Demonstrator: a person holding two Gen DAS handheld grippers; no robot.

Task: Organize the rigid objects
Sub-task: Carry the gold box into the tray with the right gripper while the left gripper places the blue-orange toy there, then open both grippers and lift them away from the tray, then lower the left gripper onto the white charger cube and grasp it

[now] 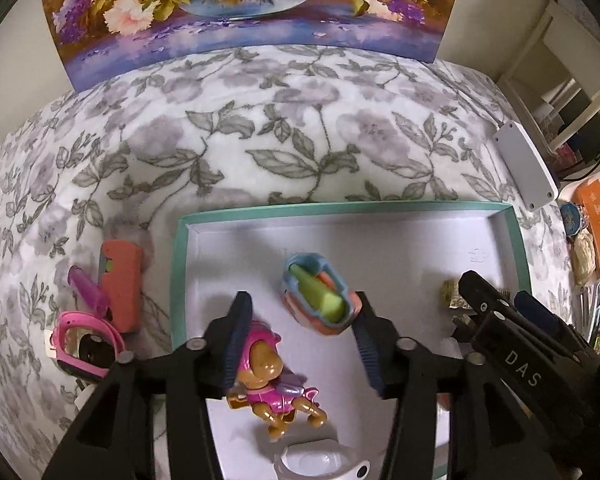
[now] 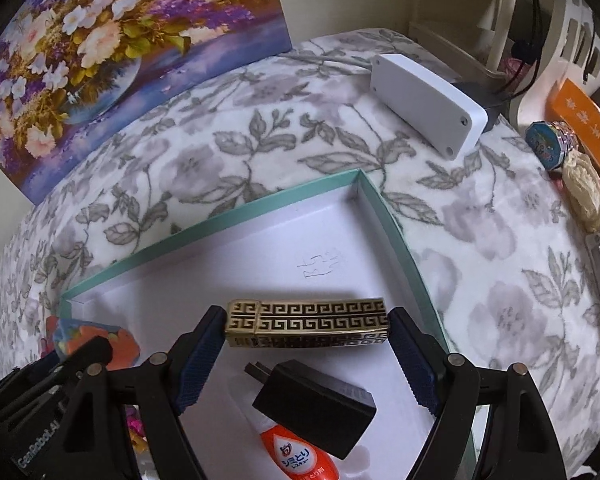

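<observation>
Left gripper (image 1: 300, 340) wide open over the teal-rimmed white cardboard tray (image 1: 514, 240), holding nothing; pink plastic puppy figure (image 1: 274, 388) lies in the tray against its left finger, partly hidden. Right gripper (image 2: 306, 356) open, gold-and-black key-pattern rectangular case (image 2: 308, 322) spanning its fingertips; contact unclear. Black plug adapter (image 2: 316, 406) below, orange-capped tube (image 2: 296, 454) cut off.

Glossy plastic pup toy (image 1: 274, 384); matt card tray (image 2: 396, 224); fleecy cloth blanket (image 1: 260, 128).

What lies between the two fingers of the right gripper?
In the right wrist view, the gold patterned lighter lies crosswise between the fingers of the right gripper, inside the teal box.
</observation>
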